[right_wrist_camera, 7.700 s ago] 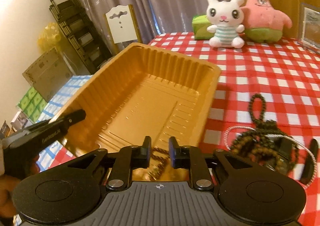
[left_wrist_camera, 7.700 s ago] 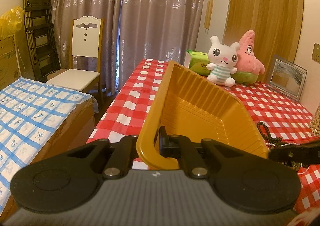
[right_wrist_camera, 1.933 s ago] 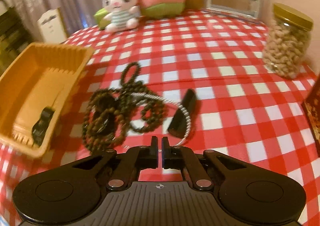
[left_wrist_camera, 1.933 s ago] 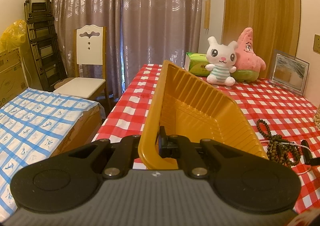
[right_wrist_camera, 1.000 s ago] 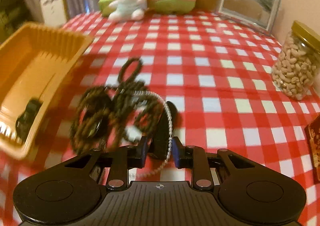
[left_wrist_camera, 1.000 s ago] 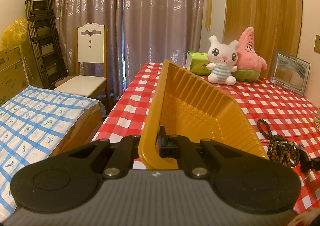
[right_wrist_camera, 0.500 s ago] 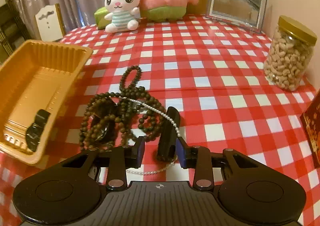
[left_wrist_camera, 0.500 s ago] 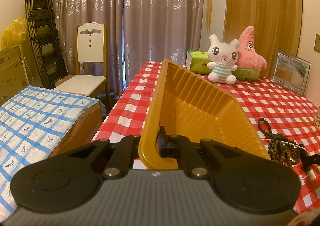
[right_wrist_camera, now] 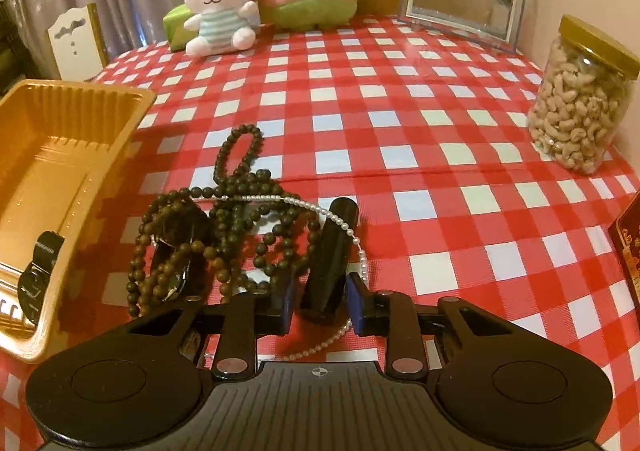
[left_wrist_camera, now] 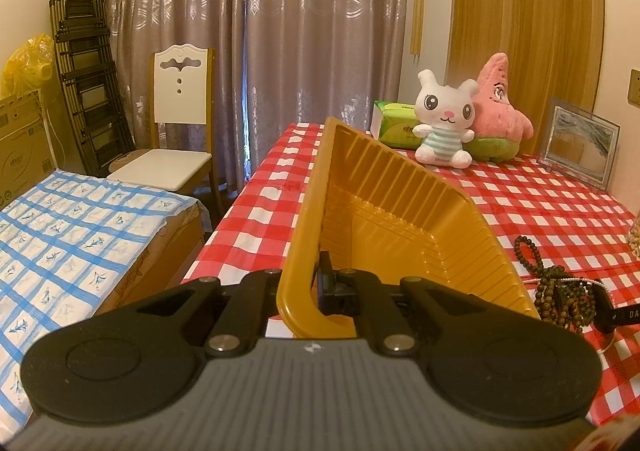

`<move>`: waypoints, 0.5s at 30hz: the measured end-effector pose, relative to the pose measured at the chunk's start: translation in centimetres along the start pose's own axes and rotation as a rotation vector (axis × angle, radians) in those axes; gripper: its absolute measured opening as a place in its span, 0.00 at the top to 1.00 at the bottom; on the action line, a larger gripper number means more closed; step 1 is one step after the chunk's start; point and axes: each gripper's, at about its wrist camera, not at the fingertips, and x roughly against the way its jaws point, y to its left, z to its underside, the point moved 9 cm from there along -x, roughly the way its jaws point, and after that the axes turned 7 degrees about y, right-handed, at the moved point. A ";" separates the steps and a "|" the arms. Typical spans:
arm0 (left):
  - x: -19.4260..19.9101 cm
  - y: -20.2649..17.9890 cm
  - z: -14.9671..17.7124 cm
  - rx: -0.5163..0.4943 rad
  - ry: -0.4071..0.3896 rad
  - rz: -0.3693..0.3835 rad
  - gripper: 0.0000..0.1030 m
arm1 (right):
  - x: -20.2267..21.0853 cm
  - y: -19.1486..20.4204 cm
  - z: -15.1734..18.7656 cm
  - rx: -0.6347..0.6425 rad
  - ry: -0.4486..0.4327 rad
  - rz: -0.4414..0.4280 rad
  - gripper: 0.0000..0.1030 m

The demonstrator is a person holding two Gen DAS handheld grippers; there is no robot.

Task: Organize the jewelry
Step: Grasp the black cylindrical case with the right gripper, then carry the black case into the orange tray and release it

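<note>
The dark clip (right_wrist_camera: 331,255) is straddled by the wide-open right tool (right_wrist_camera: 320,301), its long axis running straight ahead between the jaws; the tray (left_wrist_camera: 384,211) rim is gripped by the left tool (left_wrist_camera: 310,291) at the counter's left edge.

We see a glossy, ribbed golden-yellow plastic tray (left_wrist_camera: 384,203), its thin walls catching the light. The red-and-white checked tablecloth (right_wrist_camera: 400,99) has a smooth, faintly shiny, vinyl-like surface. The tangle of dark brown round beads (right_wrist_camera: 240,187) looks matt and wood-like, while the thin strand of small white pearls (right_wrist_camera: 320,209) gleams. The long black bar-shaped clip (right_wrist_camera: 330,263) has a smooth satin sheen. The left gripper (left_wrist_camera: 298,291) and the right gripper (right_wrist_camera: 320,309) are matt black plastic with bright metal rivets, above a ribbed grey housing.
</note>
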 end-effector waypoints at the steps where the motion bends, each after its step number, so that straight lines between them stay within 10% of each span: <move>1: 0.0 -0.1 0.1 0.000 0.000 0.001 0.95 | 0.0 0.1 0.1 0.003 0.003 -0.005 0.80; 15: -0.1 -0.2 0.1 -0.005 0.000 0.005 0.95 | 6.4 3.4 1.1 -0.057 0.028 -0.264 0.80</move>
